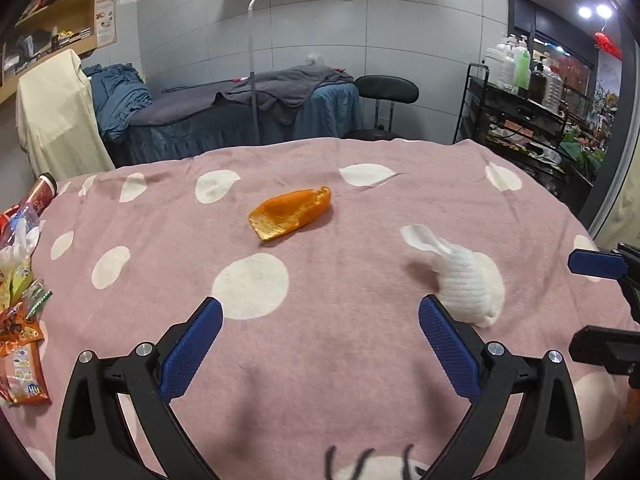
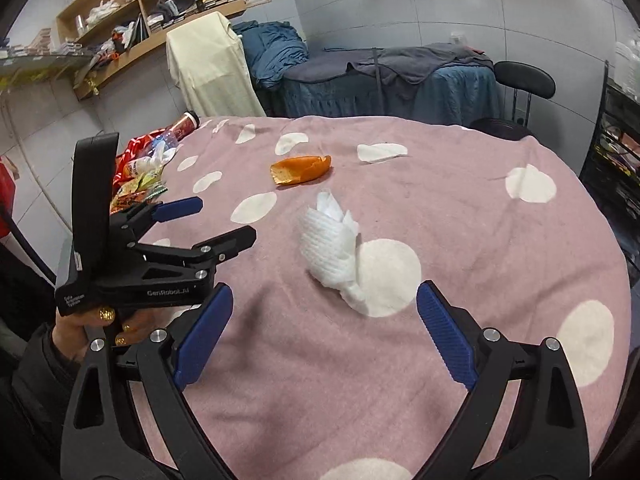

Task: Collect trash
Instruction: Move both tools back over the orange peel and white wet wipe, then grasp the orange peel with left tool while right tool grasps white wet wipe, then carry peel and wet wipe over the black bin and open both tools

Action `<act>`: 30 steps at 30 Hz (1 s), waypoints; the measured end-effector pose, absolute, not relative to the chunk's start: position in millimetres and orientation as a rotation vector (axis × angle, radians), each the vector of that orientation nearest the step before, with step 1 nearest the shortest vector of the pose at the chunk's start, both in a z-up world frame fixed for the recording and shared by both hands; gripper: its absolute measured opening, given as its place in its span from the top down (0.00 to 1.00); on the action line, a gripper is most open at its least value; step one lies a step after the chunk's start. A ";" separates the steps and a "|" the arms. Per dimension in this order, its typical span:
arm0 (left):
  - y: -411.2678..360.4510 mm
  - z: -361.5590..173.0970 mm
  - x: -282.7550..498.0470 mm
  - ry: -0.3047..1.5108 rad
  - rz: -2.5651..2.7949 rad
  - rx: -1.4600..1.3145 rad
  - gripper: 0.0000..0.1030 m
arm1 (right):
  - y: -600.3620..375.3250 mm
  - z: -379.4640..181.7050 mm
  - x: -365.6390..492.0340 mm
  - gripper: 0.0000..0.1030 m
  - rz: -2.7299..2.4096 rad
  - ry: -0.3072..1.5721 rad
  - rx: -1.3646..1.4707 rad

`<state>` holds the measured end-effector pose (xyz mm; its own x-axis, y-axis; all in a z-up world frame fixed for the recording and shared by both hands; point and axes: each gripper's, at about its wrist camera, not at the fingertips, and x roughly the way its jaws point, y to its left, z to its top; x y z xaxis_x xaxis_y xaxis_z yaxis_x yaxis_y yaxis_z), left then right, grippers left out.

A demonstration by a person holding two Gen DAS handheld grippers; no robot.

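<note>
Tongs: both pairs are spread wide and hold nothing; my left tongs (image 1: 320, 344) hover over bare blanket, my right tongs (image 2: 324, 336) sit just short of the tissue.
Trash left: a crumpled tissue (image 2: 334, 248) lies near me, partly on a white dot; an orange wrapper (image 1: 290, 216) lies farther back, well apart from it.
Step, as I judge it: take the tissue with the right tongs, since it sits almost between their blue pads (image 2: 202, 340).
How to do it well: come down over the thick rolled middle, not the loose tail, and close gently (tissue tears, and pinching low could snag the blanket).
Pile: wrappers and a bottle (image 1: 18, 280) are heaped at the left edge, probably where it all goes.
Surface: soft pink blanket (image 1: 340, 380) with white dots, slightly rumpled.
Room: blue-draped bed (image 1: 240, 116), black stool, wall shelves, rack of bottles at right.
</note>
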<state>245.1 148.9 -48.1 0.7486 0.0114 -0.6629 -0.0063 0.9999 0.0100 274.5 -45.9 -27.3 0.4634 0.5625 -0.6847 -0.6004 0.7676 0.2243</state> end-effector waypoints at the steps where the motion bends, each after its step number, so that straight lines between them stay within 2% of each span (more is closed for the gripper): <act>1: 156.0 -49.9 252.4 0.735 0.014 0.002 0.05 | -39.5 -29.4 278.6 0.14 0.717 0.829 -0.062; 8: 189.3 -49.6 298.9 0.734 0.001 -0.028 0.05 | -2.2 -52.4 313.4 0.28 0.721 0.903 -0.115; 11: 182.6 -49.9 316.7 0.721 -0.026 0.038 0.05 | 3.3 -62.6 321.9 0.44 0.729 0.927 -0.109; 13: 174.9 -55.0 331.0 0.732 -0.043 0.113 0.05 | 3.7 -68.6 323.8 0.61 0.725 0.936 -0.120; 14: 171.2 -58.5 338.3 0.737 -0.053 0.151 0.05 | 3.1 -72.0 324.6 0.65 0.716 0.935 -0.132; 18: 169.5 -70.3 361.8 0.790 -0.088 0.179 0.07 | -5.9 -74.6 326.9 0.70 0.738 0.932 -0.066; 23: 164.3 -77.9 376.1 0.839 -0.137 0.168 0.28 | -9.0 -77.2 329.5 0.71 0.747 0.928 -0.028; 25: 166.4 -77.3 375.9 0.847 -0.148 0.127 0.44 | -11.3 -75.8 330.5 0.71 0.750 0.922 -0.012; 27: 167.6 -76.9 372.8 0.849 -0.156 0.095 0.55 | -12.6 -74.6 330.8 0.71 0.750 0.917 0.000; 30: 164.6 -76.0 367.1 0.843 -0.139 0.094 0.65 | -15.6 -73.2 329.9 0.71 0.749 0.910 0.011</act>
<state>367.1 164.6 -76.0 0.6566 -0.0850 -0.7494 0.1599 0.9867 0.0282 329.9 -15.6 -73.2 0.3822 0.5916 -0.7099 -0.5830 0.7504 0.3114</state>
